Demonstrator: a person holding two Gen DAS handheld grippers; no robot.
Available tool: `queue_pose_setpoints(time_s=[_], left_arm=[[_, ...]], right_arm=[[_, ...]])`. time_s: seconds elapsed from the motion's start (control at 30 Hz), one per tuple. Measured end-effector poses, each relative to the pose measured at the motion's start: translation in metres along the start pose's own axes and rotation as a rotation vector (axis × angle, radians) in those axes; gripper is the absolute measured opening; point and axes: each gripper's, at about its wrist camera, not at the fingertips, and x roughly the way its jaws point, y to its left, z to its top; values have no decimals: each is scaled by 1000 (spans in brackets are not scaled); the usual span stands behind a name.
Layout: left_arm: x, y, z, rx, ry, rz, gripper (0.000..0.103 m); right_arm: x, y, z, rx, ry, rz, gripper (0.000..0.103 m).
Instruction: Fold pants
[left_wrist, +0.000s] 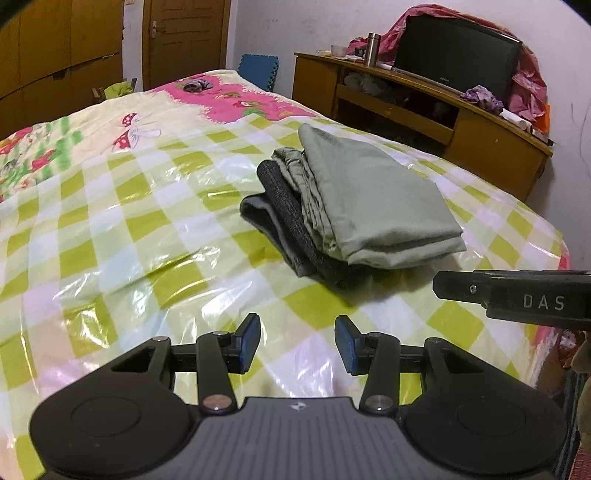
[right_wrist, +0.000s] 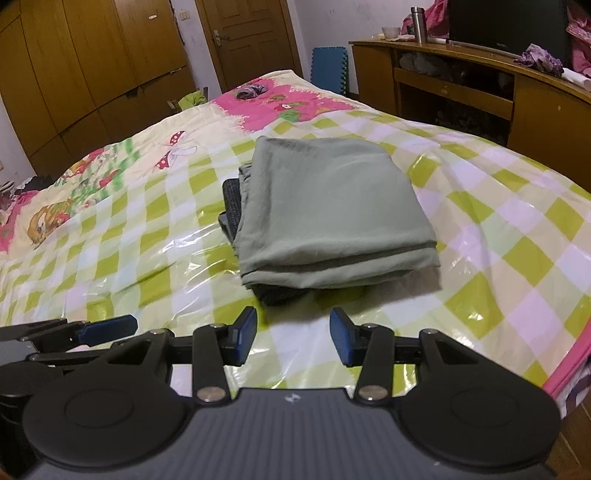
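The pants (left_wrist: 373, 199) lie folded into a thick green-grey bundle with a dark waistband showing at its left side, on the checked plastic cover of the bed (left_wrist: 110, 206). My left gripper (left_wrist: 297, 345) hovers above the cover in front of the bundle, open, nothing between its blue pads. In the right wrist view the same folded pants (right_wrist: 328, 210) sit straight ahead of my right gripper (right_wrist: 293, 338), which is open and empty too. A finger of the right gripper pokes in at the right edge of the left wrist view, and the left gripper's fingers (right_wrist: 107, 328) show at the left of the right wrist view.
A wooden desk (left_wrist: 480, 125) with a monitor, a metal flask (left_wrist: 372, 48) and heaped pink cloth stands right of the bed. Wardrobes and a door (right_wrist: 251, 40) fill the far wall. A small dark cloth (right_wrist: 251, 90) lies on the quilt's far end. The bed edge drops off at the right.
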Motion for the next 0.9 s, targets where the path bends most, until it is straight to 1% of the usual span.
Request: queue_pose_setpoints(time_s=[0.17,0.27,0.33,0.4,0.53,0.63,0.7,0.8,0.9], left_arm=[[-11,3,-9,3,-5,14,58],[-16,5,-14,-5,-7,17,58],[-19,6,-17,-15,-6,17,60],[-23,7,-20,-18,-8,19,63],[-31,3,-27,-1,-20,36,65],[-36,3,-32,-8,-19,39,69],[-37,2,-34,-6,-13,44,75],[-40,-3,-40,12,-13,61,82],[-43,-8,-46,31,-14,74,87]], right_arm=[[-5,11,-9,-20,-5,-21,45],[-9,14,-15,-2,-8,-26,45],[-11,15,-19,10,-7,-32,46],[-13,17,-24,14,-5,-40,46],[-21,21,-33,18,-8,-52,48],[-27,22,-40,33,-9,-54,50],[-29,23,-45,40,-5,-58,50],[-33,26,-54,43,8,-66,51],[-37,28,-62,48,18,-73,51]])
